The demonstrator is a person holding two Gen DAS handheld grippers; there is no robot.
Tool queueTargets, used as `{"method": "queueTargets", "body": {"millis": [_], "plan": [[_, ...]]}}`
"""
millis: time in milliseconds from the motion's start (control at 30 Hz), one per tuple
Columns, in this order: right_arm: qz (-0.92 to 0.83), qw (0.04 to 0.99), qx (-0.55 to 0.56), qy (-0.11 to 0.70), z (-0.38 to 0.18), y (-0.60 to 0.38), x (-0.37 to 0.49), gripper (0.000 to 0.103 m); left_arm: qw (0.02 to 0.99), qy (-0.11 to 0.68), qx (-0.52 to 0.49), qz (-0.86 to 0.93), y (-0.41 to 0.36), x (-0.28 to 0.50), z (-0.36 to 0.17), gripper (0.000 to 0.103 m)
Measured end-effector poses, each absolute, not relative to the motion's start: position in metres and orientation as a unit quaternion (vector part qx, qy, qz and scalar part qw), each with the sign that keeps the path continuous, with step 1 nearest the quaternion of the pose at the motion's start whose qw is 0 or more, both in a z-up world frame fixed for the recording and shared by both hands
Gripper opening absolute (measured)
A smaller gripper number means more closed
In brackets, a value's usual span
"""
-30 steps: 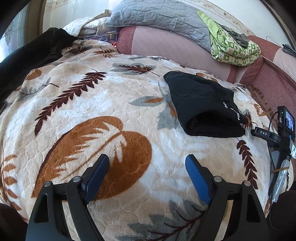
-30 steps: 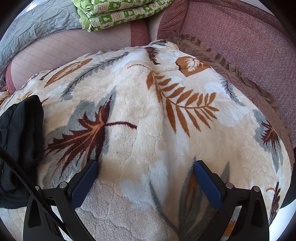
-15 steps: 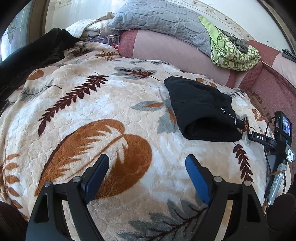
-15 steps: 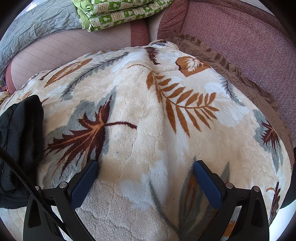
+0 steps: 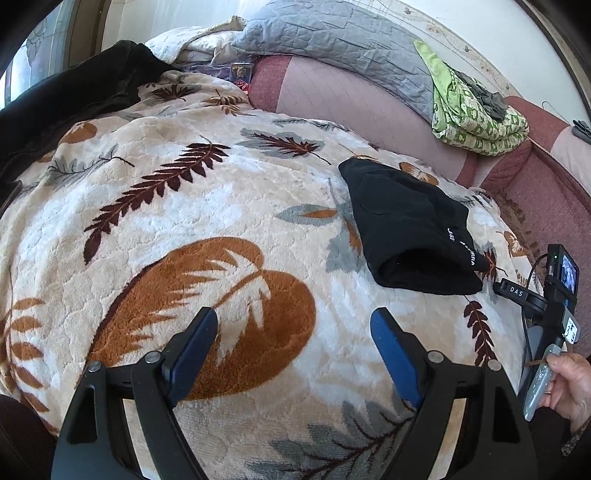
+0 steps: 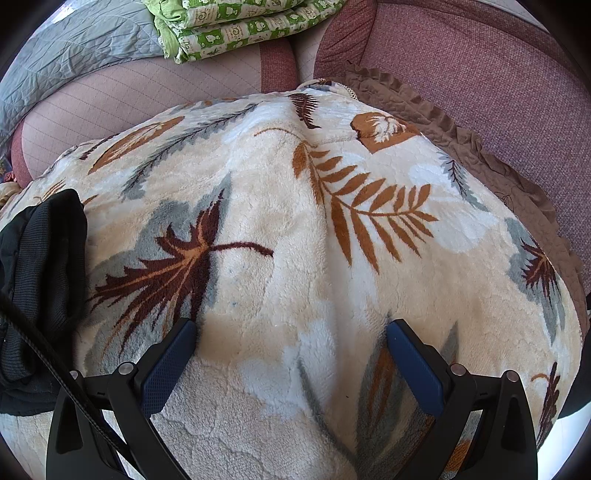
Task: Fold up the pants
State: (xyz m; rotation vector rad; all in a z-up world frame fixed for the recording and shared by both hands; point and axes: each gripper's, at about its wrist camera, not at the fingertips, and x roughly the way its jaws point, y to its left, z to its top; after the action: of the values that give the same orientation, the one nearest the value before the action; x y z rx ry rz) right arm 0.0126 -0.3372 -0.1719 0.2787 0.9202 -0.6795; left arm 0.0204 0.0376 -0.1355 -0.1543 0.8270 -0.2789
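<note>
1. Left wrist view, against a second ago: the scene sits slightly differently in frame. The black pants lie a little lower and further right than before, and a hand has come into the bottom right corner, where earlier only the other gripper's body showed. The pants keep the same folded shape on the leaf-patterned blanket.

2. Left wrist view, the tongs: the left gripper has its jaws spread wide with nothing between them. Both blue fingers hang above the blanket's big orange leaf, and I cannot tell whether the tips brush the pile. The pants lie beyond and to the right of the right-hand finger, apart from it.

3. Left wrist view, pose: the gripper points down at a slant over the blanket. At the right edge, the hand grips the handle of the right gripper, seen here from the side, close to the pants' waistband end.

4. Right wrist view, against a second ago: nothing has shifted; blanket, pants and fingers sit where they did.

5. Right wrist view, the tongs: the right gripper is also wide apart and empty, its fingers over plain blanket. The pants lie at the left edge, beside the left finger but clear of it.

6. Right wrist view, pose: it tilts steeply down toward the blanket. A green patterned quilt lies on the sofa back beyond.
</note>
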Motion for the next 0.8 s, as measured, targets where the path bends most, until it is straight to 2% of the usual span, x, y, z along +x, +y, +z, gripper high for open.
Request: {"method": "queueTargets", "body": {"millis": [267, 633, 733, 800], "plan": [[-0.320, 0.832, 0.131, 0.434, -0.172, -0.338, 0.013, 0.103, 0.909, 0.391, -0.047, -0.134, 0.029, 0.016, -0.135, 0.084], [-0.150, 0.875, 0.277, 0.367, -0.146, -0.333, -0.020, 0.103, 0.919, 0.374, 0.010, -0.124, 0.012, 0.004, -0.129, 0.084], [-0.150, 0.902, 0.220, 0.338, -0.126, -0.304, -0.026, 0.103, 0.922, 0.364, 0.025, -0.127, 0.004, -0.001, -0.117, 0.085], [-0.151, 0.916, 0.185, 0.323, -0.116, -0.282, -0.034, 0.103, 0.923, 0.362, 0.032, -0.127, -0.002, -0.005, -0.109, 0.091]]}}
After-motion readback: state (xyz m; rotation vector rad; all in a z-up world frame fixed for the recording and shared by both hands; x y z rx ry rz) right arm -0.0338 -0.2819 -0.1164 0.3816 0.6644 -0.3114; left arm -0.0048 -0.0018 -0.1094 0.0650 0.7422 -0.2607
